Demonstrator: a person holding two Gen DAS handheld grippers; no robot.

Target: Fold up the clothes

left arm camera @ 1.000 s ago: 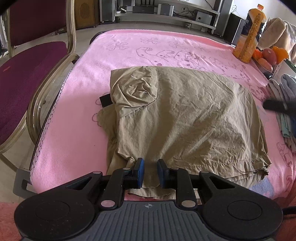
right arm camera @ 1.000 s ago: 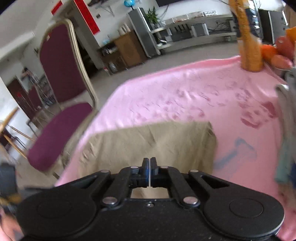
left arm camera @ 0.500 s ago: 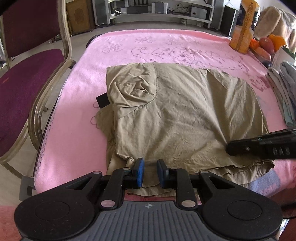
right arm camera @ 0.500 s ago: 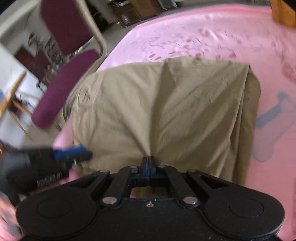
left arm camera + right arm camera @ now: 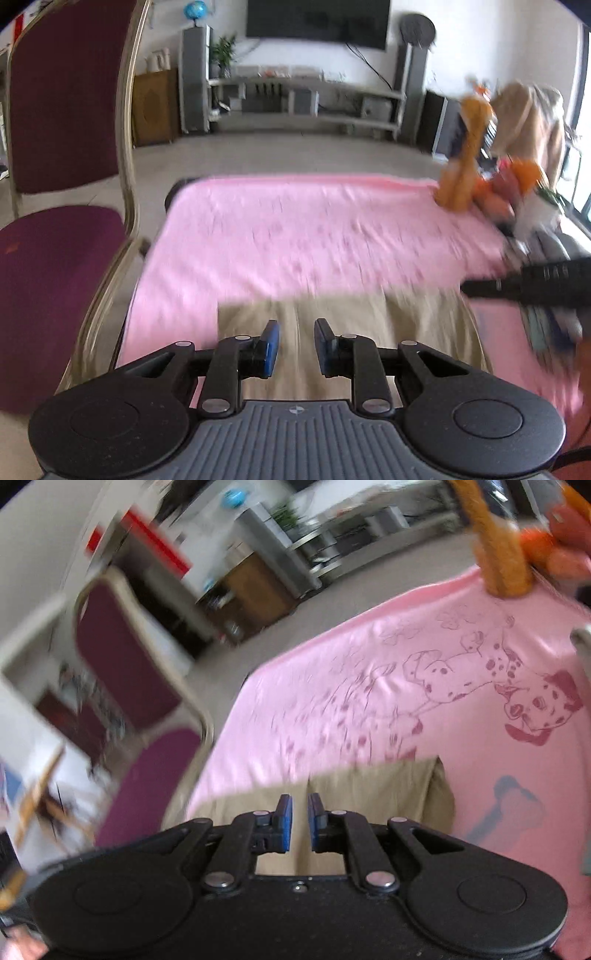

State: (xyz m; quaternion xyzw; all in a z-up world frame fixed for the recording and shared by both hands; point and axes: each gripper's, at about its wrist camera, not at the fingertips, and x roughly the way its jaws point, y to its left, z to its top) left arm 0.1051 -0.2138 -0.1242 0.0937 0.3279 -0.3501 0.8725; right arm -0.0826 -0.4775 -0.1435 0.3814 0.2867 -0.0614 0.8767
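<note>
A folded khaki garment point(image 5: 369, 332) lies on the pink blanket point(image 5: 295, 236) that covers the bench, at the near edge and toward its right half. In the right wrist view its far right corner point(image 5: 436, 775) sits just short of a blue bone print on the blanket.

The left gripper point(image 5: 295, 345) hangs over the garment's near part with its blue-padded jaws a little apart and nothing clamped between them; the cloth shows through the gap. The right gripper point(image 5: 300, 821) is also above the garment, and its jaws have just been opening: a narrow slit now stands between the pads, with no cloth pinched in it. In the left wrist view the right gripper's dark finger point(image 5: 517, 286) reaches in from the right edge, over the garment's far right corner.

A maroon chair point(image 5: 55, 240) stands beside the bench's left edge. An orange bottle point(image 5: 465, 162) and some fruit point(image 5: 513, 181) stand at the far right corner, blurred.
</note>
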